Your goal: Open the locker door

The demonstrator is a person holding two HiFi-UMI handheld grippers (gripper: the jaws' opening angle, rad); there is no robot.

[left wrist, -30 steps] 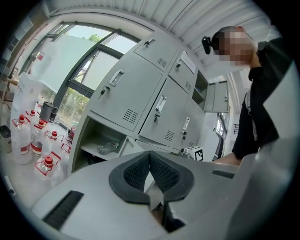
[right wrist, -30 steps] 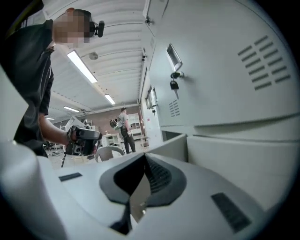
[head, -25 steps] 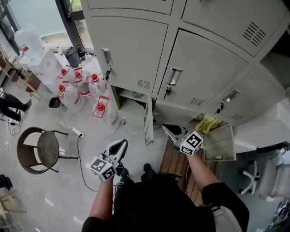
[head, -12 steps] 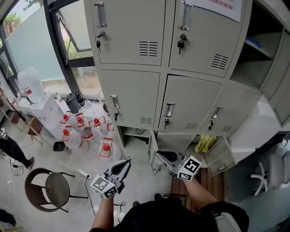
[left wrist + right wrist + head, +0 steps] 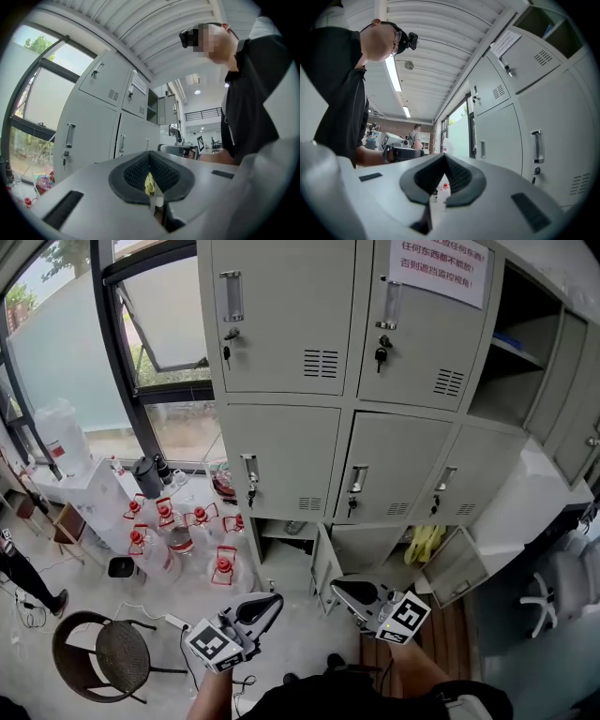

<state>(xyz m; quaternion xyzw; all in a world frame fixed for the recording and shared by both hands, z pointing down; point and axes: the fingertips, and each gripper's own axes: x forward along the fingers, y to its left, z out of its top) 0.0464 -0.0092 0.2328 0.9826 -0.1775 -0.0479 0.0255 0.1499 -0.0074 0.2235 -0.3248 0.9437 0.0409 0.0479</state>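
A bank of grey metal lockers (image 5: 281, 456) faces me, and in the head view both grippers are held low in front of it, apart from every door. The middle-row doors are closed, with upright handles (image 5: 250, 470) (image 5: 357, 479) and keys below them. My left gripper (image 5: 275, 599) is shut and holds nothing; its pads meet in the left gripper view (image 5: 150, 153). My right gripper (image 5: 337, 587) is also shut and holds nothing, as the right gripper view (image 5: 444, 155) shows. Both point level toward the lockers (image 5: 511, 131).
Two bottom-row doors (image 5: 323, 568) (image 5: 457, 568) hang open, with something yellow (image 5: 424, 542) inside. Water jugs with red caps (image 5: 178, 531) stand on the floor at the left by the window. A round chair (image 5: 108, 648) and a power strip (image 5: 178, 622) lie near left; an office chair (image 5: 553, 592) right.
Both grippers have risen and stayed shut. The head view has tilted up from the floor, so the upper locker row and its paper notice now show.
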